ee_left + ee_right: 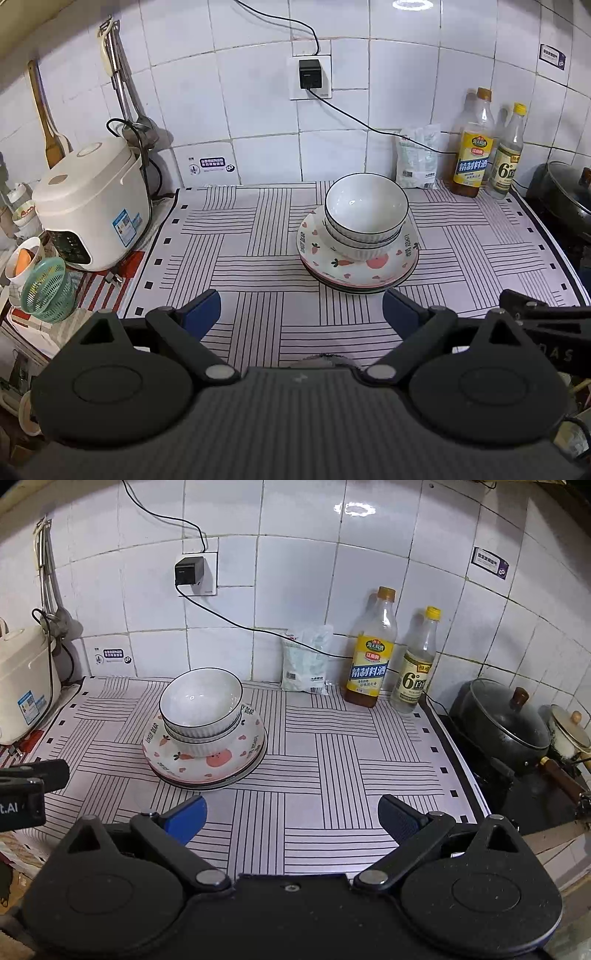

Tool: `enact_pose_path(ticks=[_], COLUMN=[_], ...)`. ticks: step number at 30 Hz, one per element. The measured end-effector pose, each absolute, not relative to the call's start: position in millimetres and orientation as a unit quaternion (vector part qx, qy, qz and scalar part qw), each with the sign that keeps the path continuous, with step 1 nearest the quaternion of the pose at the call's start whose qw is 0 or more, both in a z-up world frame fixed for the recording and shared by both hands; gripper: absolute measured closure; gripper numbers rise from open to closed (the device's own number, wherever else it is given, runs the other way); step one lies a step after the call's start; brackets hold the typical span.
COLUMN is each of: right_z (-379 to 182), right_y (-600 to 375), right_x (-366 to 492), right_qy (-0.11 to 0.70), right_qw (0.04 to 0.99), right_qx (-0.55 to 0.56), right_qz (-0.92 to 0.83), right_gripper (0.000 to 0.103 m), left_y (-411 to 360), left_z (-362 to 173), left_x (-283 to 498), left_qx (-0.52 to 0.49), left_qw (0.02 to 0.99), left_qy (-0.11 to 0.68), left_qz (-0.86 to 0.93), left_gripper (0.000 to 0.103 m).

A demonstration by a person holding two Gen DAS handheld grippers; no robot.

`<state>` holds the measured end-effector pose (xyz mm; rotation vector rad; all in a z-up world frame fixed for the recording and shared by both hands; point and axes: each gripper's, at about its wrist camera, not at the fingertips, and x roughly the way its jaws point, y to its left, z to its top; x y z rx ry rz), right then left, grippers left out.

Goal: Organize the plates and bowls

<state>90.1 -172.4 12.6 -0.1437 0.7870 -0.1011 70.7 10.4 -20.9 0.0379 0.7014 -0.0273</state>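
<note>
Your landmark is the stack of dishes on the striped mat (258, 258). Three white bowls (365, 206) with dark rims sit nested one inside another, upright, on the topmost of the plates (354, 267), which carries pink fruit and heart prints and lettering on its rim. At least two more plates lie under it; the exact count cannot be told from their edges. In the right wrist view the same bowls (201, 701) rest on the same plates (207, 760).

Your left gripper (301, 310) hangs near the stack, on the side of it closest to you. Its jaws stand wide apart, with nothing between them but mat; the blue pads (201, 314) touch no dish.

Your right gripper (291, 819) sits to the right of the stack and nearer you, apart from it. Its jaws are likewise spread wide and hold nothing. Part of your left gripper shows at the left edge of the right wrist view, level with the plates' near rim.

Left of the stack, off the mat, stands a white rice cooker (92, 206), with a green mesh basket (48, 291) just in front of it. Behind the stack and to its right, against the tiled wall, a white packet (306, 661) leans; further right stand a yellow-labelled bottle (371, 650) and a clear bottle (417, 664), side by side. Right of the mat, well apart from the stack, is a lidded black pot (498, 723). Above the stack a black plug (309, 74) sits in the wall socket.
</note>
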Motion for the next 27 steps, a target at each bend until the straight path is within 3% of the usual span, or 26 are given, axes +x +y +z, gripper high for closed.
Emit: enact_pose_path(ticks=[27], right_z=[10.5], right_y=[-173.4], right_x=[85.8], right_qy=[0.388], right_qw=[0.918], right_qx=[-0.062], right_qz=[-0.048], right_gripper=[0.002], left_y=[8.3], left_z=[-29.1], left_x=[69.1], left_qx=[0.017], left_qw=[0.936], left_qy=[0.35], left_qz=[-0.015], left_gripper=[0.008])
